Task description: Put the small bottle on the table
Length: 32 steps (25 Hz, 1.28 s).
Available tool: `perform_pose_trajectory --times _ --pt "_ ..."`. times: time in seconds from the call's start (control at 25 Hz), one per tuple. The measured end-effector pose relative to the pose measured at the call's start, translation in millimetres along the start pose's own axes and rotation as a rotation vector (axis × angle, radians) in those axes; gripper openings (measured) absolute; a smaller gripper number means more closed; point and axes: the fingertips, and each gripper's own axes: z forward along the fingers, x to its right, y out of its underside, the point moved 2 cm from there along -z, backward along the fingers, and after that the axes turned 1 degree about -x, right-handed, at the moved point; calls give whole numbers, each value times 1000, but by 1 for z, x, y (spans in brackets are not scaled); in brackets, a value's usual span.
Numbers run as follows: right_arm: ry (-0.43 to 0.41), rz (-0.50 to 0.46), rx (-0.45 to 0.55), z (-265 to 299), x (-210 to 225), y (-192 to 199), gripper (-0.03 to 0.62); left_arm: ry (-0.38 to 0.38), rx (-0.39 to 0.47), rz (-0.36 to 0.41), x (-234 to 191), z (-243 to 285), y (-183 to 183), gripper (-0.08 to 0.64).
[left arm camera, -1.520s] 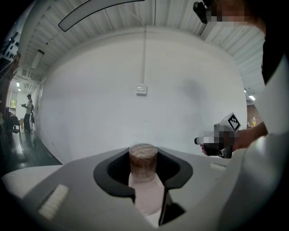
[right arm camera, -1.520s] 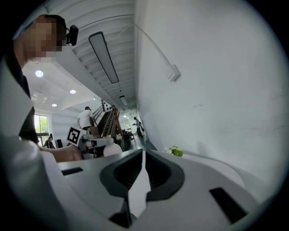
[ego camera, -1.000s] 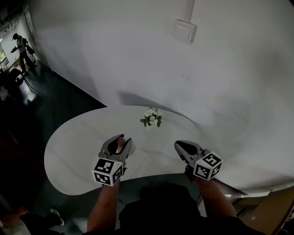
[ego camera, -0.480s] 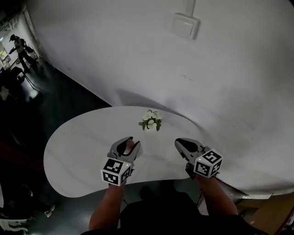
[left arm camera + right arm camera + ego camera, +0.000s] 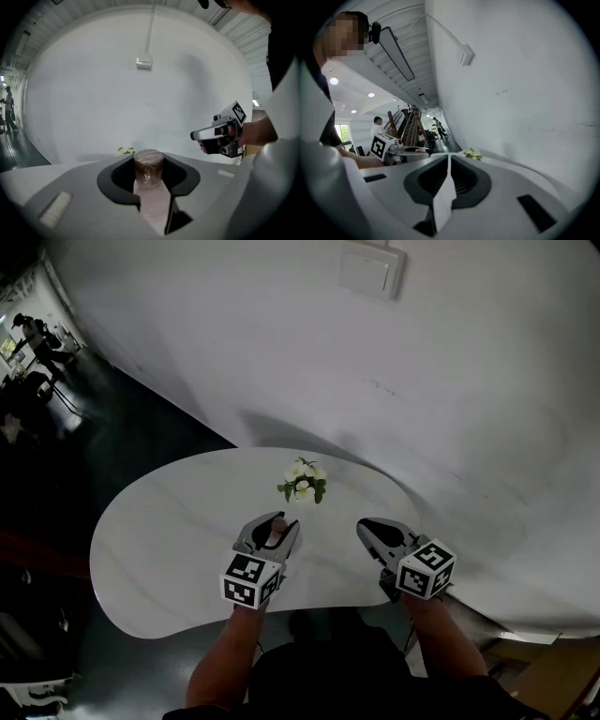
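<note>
currently: small bottle (image 5: 148,168), cap forward along the jaws, clamped in left gripper (image 5: 274,524) over surface (image 5: 159,521), frame centre; right gripper (image 5: 373,527) closed, empty.

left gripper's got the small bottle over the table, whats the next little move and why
Probably lower the left gripper straight down until the bottle stands on the table. Its fingers are shut on the bottle above bare tabletop, with the flowers farther back and the right gripper off to the side.
</note>
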Motion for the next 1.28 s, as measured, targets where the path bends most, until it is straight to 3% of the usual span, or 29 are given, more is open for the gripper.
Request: perform_pose_trajectory --times 0.84,1.28 --pt "32 40 -51 -21 20 23 12 92 -213 3 25 89 90 138" --pt "56 74 -70 -29 35 35 12 102 -261 45 21 114 99 138"
